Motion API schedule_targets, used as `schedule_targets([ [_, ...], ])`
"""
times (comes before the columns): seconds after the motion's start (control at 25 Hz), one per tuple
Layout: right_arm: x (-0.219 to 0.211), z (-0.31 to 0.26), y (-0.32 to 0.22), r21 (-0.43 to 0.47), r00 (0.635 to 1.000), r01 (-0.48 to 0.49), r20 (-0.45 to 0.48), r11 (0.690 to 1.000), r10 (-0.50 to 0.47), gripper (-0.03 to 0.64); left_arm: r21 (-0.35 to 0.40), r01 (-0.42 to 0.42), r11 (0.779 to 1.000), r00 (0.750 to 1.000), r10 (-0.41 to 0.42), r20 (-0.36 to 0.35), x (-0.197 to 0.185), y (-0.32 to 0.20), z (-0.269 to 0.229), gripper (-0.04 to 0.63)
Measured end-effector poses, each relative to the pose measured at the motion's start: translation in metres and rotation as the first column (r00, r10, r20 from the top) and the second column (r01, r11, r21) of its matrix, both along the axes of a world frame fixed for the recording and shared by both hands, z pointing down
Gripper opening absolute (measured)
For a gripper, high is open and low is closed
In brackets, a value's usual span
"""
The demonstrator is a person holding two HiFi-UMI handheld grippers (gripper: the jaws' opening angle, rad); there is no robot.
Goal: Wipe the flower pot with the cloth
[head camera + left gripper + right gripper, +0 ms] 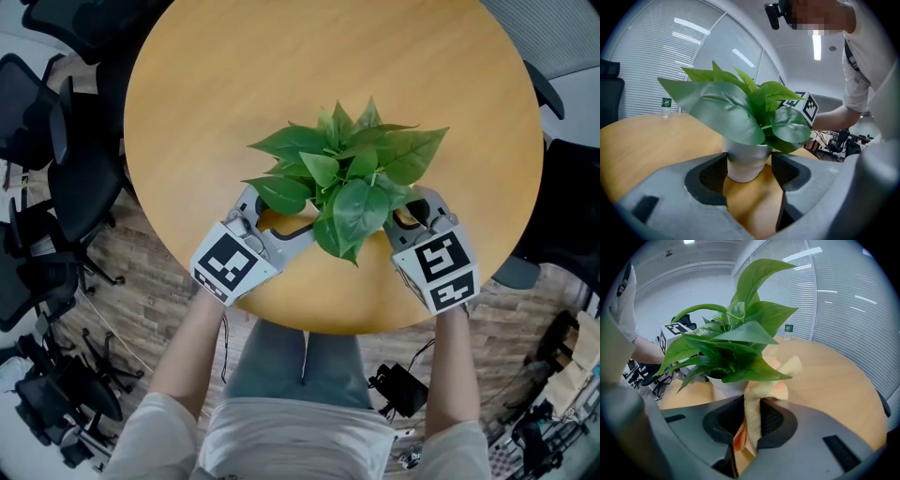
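Note:
A leafy green plant (347,169) stands near the front edge of the round wooden table (234,84); in the head view its leaves hide the pot. In the left gripper view the white flower pot (746,161) sits between the jaws of my left gripper (749,171), and both pads touch its sides. From the right, my right gripper (751,420) is shut on a yellow-orange cloth (785,376), which rises from the jaws and lies against the pot (723,383) under the leaves. The two grippers (298,228) (401,214) flank the plant.
Black office chairs (56,141) crowd the table's left side. A small water bottle (666,107) stands at the far table edge. Cables and gear (398,389) lie on the floor by the person's legs. Slatted blinds (853,310) line the wall behind.

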State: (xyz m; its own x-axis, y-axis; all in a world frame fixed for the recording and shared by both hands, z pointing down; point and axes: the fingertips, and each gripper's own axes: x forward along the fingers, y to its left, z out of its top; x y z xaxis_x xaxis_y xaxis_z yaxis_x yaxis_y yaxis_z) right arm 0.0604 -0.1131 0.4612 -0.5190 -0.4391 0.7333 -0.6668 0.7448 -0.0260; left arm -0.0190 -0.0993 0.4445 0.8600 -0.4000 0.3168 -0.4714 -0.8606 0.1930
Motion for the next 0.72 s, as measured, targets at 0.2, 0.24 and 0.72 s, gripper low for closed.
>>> schedule_targets([
  [0.2,-0.002,-0.001,0.011,-0.003,1.000,-0.010,0.018,1.000,0.010,0.061,-0.013,0.027,1.000,1.000,-0.027,-0.006,0.001,0.000,0.000,0.299],
  [0.24,-0.003,-0.001,0.013,-0.003,1.000,-0.008,0.018,1.000,0.008,0.061,-0.017,0.033,0.999,0.999,-0.033,-0.006,0.001,0.000,0.000,0.299],
  [0.72,-0.019,0.001,0.043,-0.019,0.999,0.022,0.035,1.000,-0.022,0.061,-0.014,0.050,0.999,0.999,-0.050,-0.008,0.002,0.001,0.000,0.299],
])
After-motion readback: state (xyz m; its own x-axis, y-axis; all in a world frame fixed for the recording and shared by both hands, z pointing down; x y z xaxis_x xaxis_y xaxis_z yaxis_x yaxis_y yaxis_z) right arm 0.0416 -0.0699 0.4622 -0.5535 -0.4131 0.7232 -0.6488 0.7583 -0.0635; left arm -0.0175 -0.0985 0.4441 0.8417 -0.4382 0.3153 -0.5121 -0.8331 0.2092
